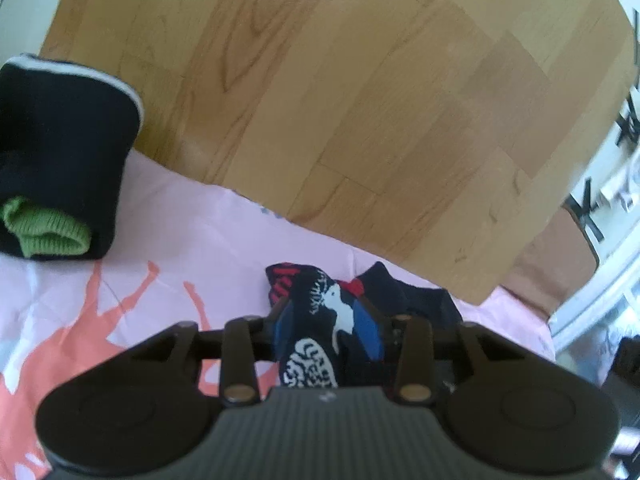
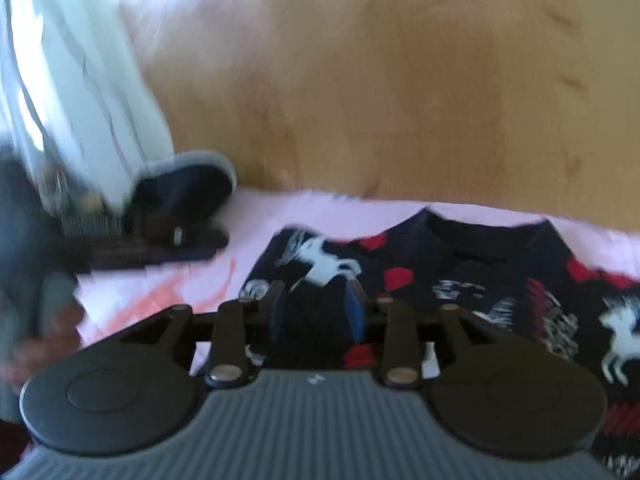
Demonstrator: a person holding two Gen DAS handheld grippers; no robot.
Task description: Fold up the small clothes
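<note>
A small navy garment (image 1: pixel 416 300) printed with white unicorns and red hearts lies on a pink sheet (image 1: pixel 180 220). My left gripper (image 1: pixel 327 311) is shut on a bunched part of it, and the cloth fills the gap between the blue pads. The right wrist view is blurred. There the same garment (image 2: pixel 480 280) is spread wide across the sheet (image 2: pixel 260 208). My right gripper (image 2: pixel 318 300) stands open just above its left part, with dark cloth showing in the gap and the pads not pressing on it. The left gripper's body (image 2: pixel 92 224) shows at the left edge.
A folded dark piece with white trim (image 1: pixel 60 140), a green cuff (image 1: pixel 48 232) tucked in it, sits at the left of the sheet. Wooden floor (image 1: pixel 360 100) lies beyond the sheet's far edge. A person's white sleeve (image 2: pixel 80 80) hangs at the left.
</note>
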